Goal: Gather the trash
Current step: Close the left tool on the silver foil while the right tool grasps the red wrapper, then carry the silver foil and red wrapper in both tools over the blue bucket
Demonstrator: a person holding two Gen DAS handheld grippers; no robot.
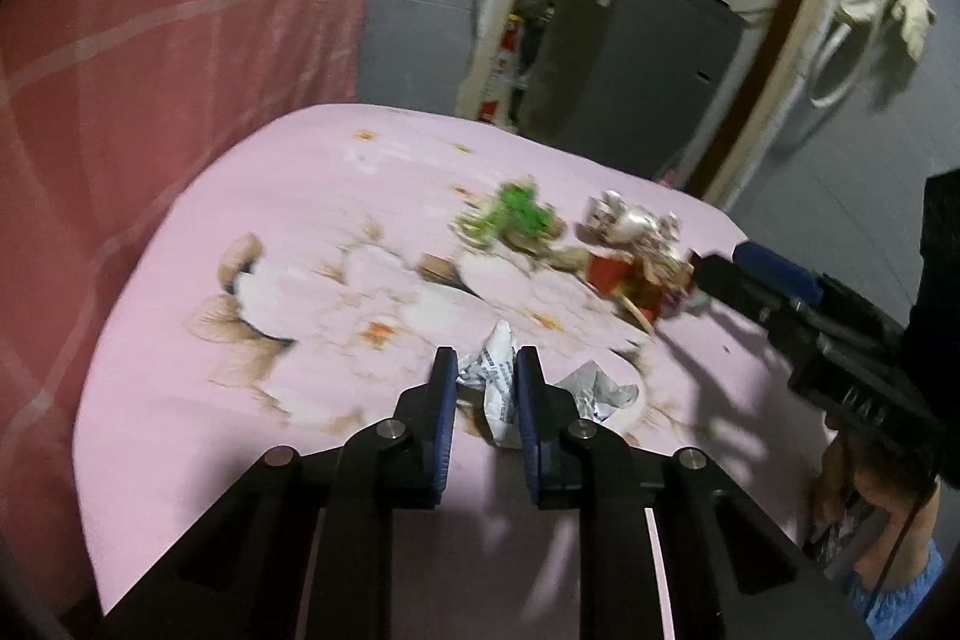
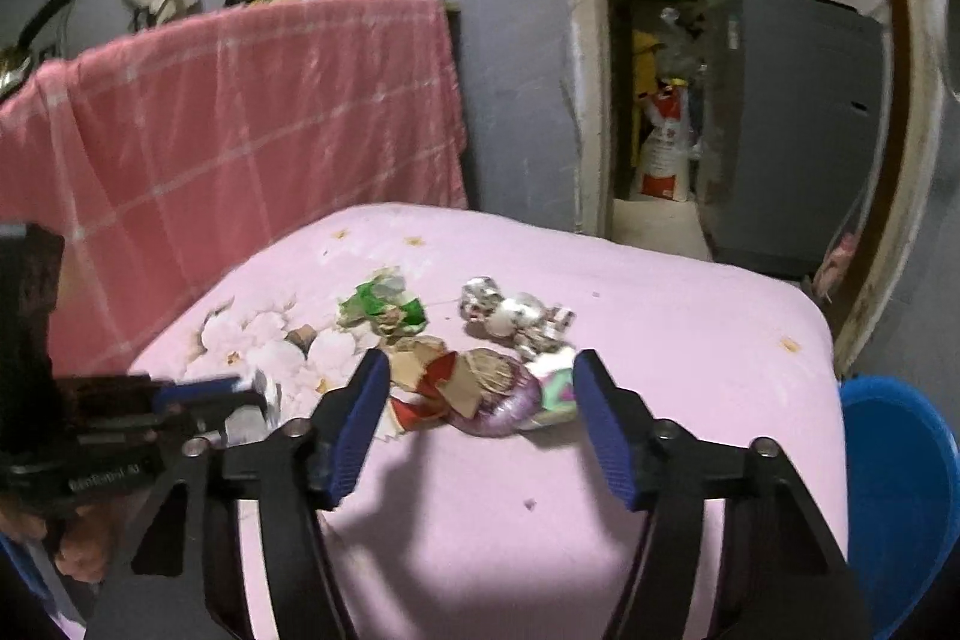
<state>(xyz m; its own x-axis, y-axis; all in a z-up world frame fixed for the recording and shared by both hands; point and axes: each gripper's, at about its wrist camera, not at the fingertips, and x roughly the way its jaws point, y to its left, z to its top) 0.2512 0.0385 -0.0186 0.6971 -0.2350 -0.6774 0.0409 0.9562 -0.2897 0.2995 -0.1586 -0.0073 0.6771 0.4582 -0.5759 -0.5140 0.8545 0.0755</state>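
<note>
White crumpled paper (image 1: 498,388) pinched in left tongs (image 1: 485,370); right tongs (image 2: 474,388) half-open.

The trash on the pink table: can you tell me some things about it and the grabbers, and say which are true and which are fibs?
1. The left gripper is closed on a crumpled white wrapper. True.
2. The right gripper is squeezed tight on the green wrapper. False: its jaws stand apart around the red and brown wrapper pile, and the green one lies farther back.
3. The trash lies on a pink flowered cloth. True.
4. A blue bucket sits in the middle of the table. False: it stands off the table's right edge.
5. A pink checked cloth hangs behind the table. True.
</note>
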